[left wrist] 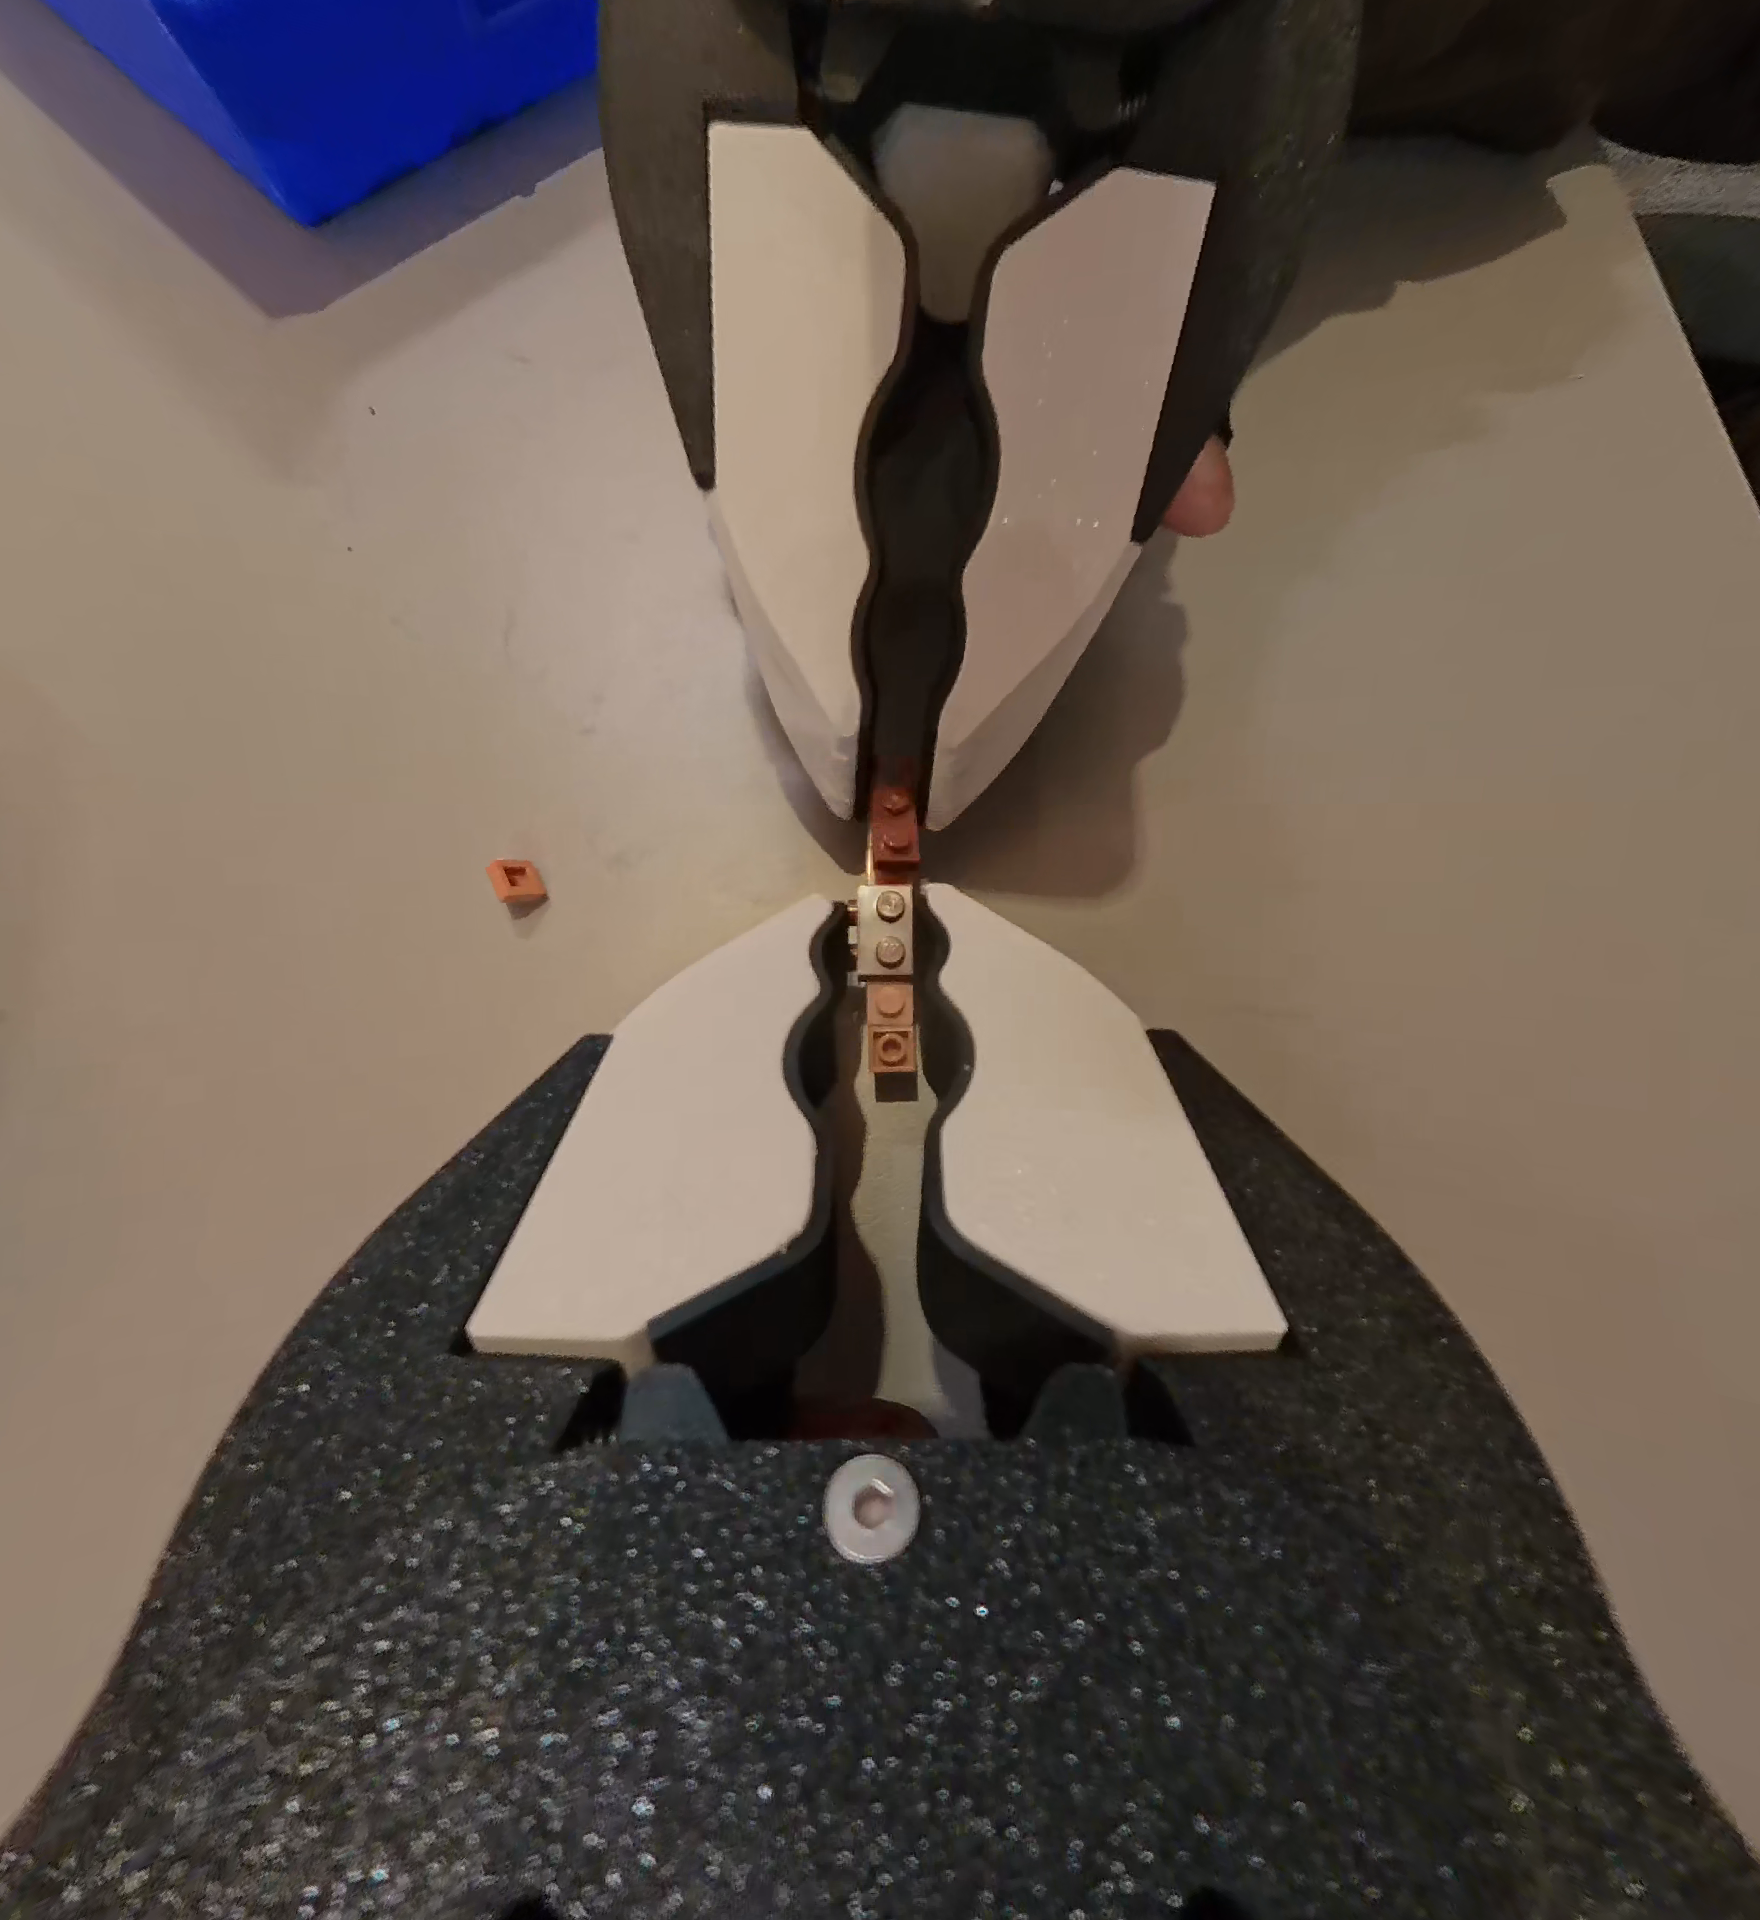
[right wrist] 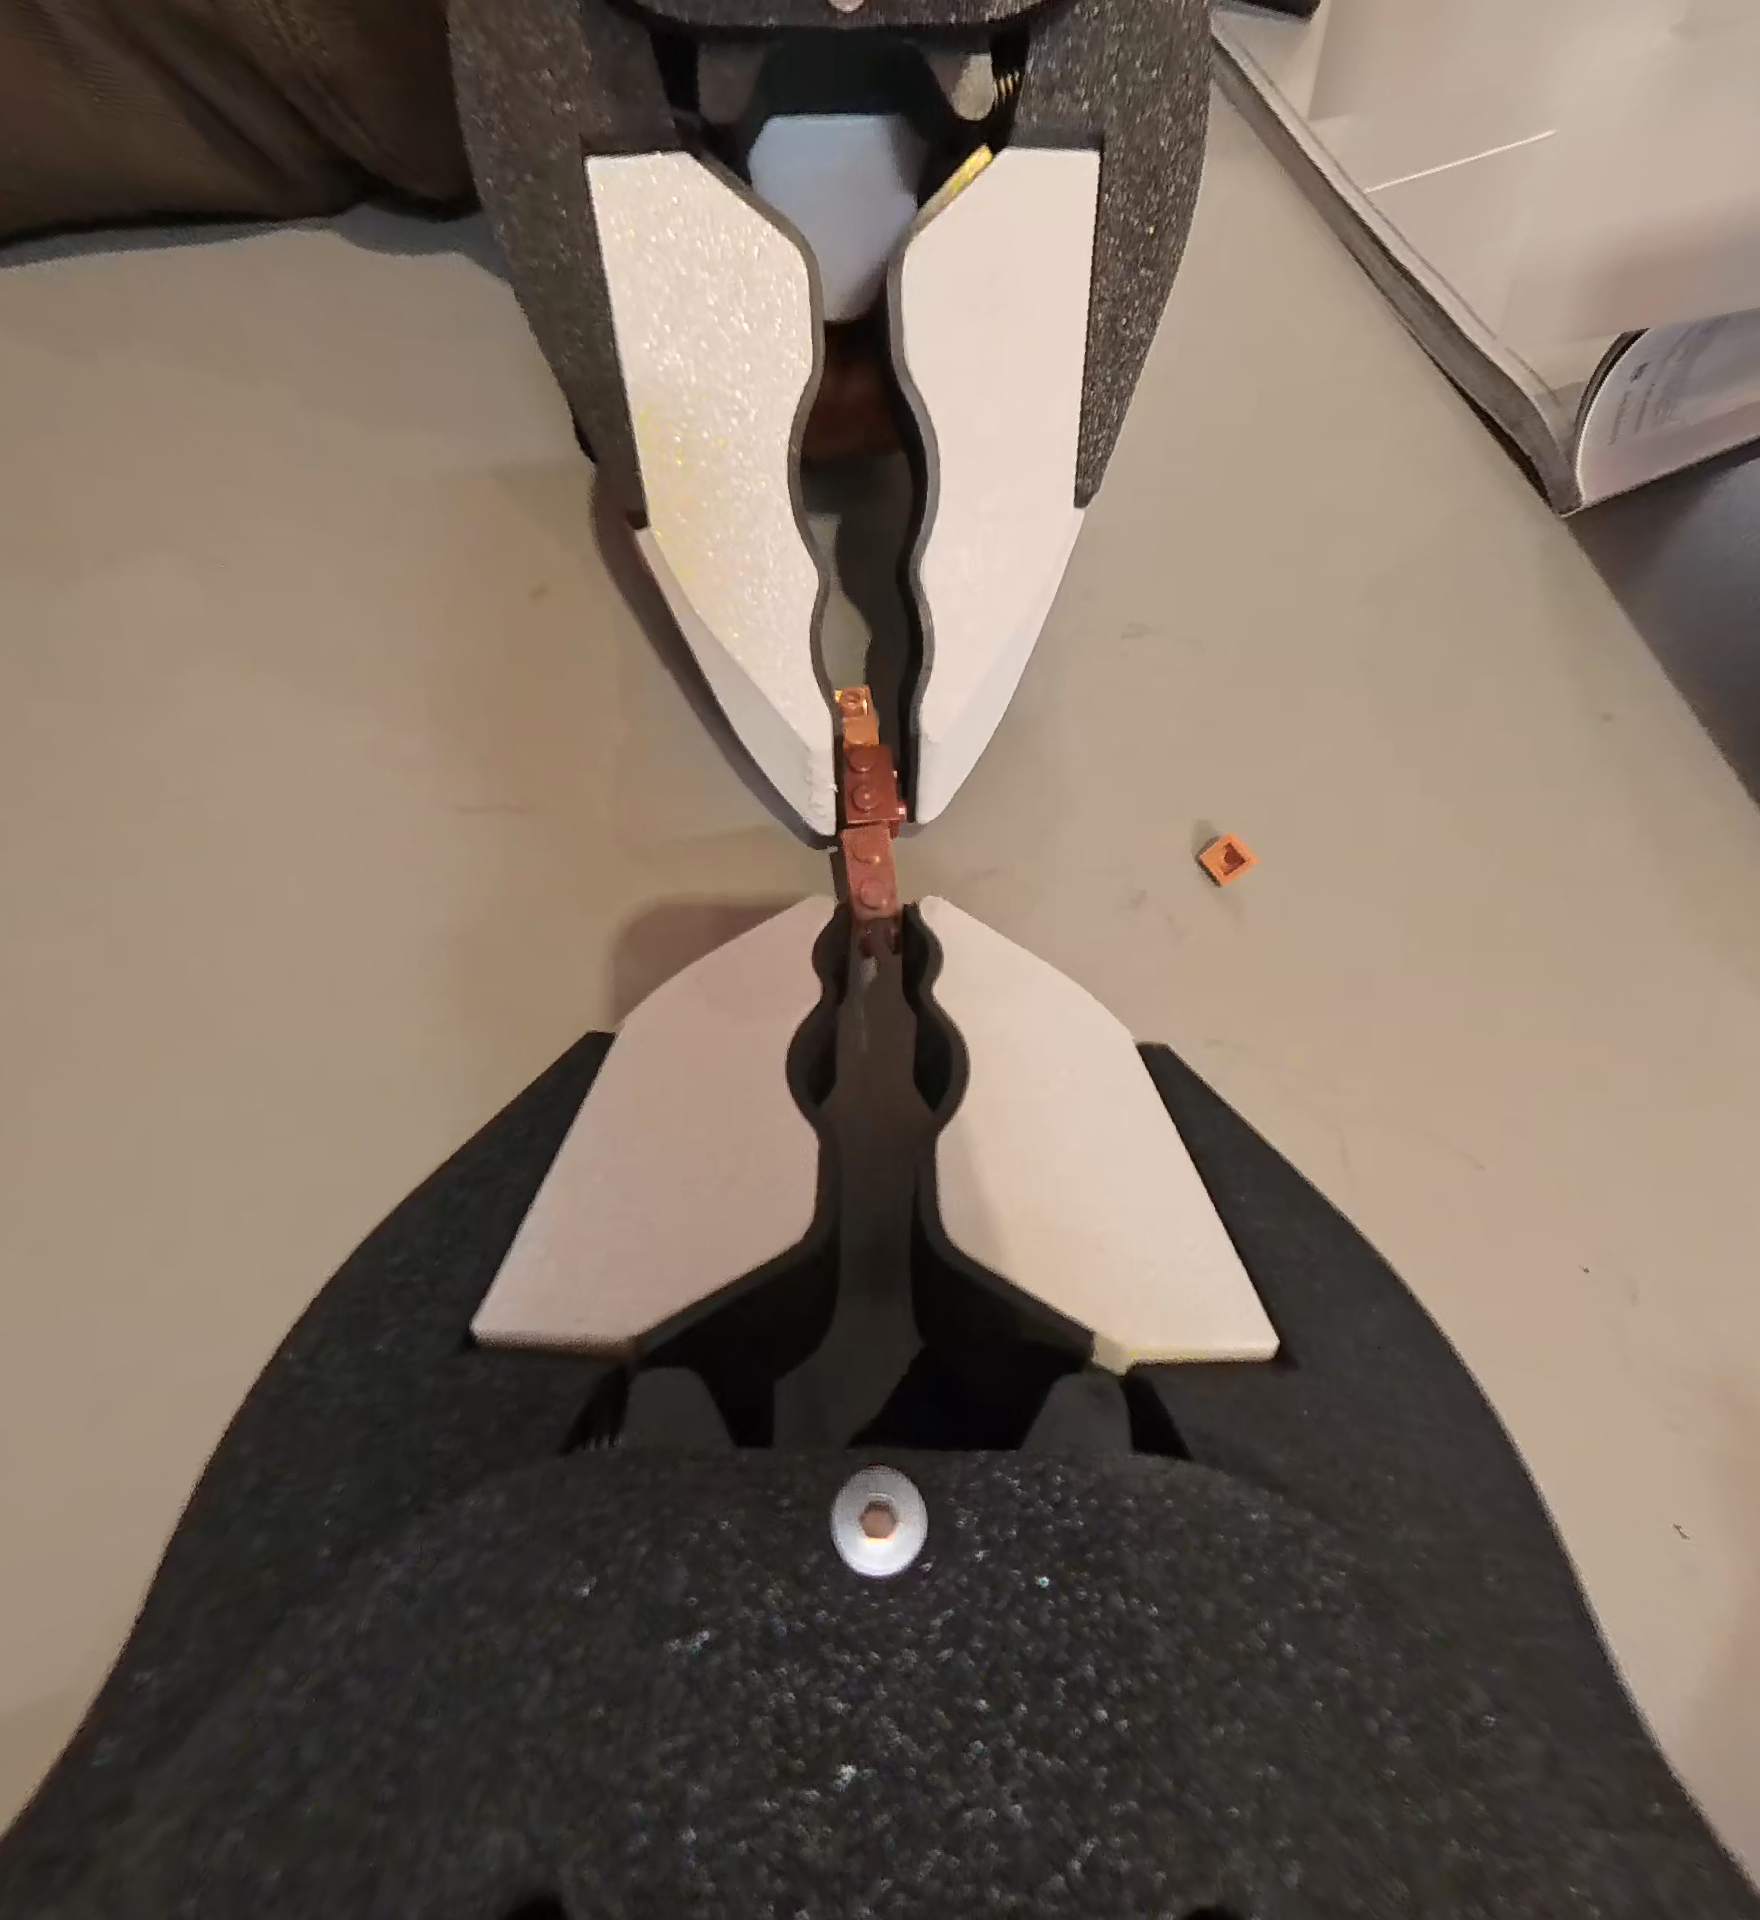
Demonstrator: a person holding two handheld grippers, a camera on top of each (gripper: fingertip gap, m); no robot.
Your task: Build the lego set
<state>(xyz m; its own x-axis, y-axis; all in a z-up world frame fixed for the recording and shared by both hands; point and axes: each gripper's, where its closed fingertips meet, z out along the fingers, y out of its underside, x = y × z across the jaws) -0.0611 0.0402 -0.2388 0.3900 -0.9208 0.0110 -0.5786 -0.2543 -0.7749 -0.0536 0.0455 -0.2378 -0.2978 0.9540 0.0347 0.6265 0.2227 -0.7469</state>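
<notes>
My left claw (left wrist: 888, 940) and my right claw (right wrist: 868, 930) point straight at each other, tips almost meeting. Both have their jaws pinched nearly together. A fingertip (left wrist: 1203, 499) of mine shows beside the right claw's outer finger.

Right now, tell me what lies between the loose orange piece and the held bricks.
Bare table: left wrist view shows nothing between the loose orange piece and the held bricks.

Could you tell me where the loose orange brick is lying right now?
The loose orange brick lies alone on the table, left of the meeting grippers in the left wrist view.
</notes>
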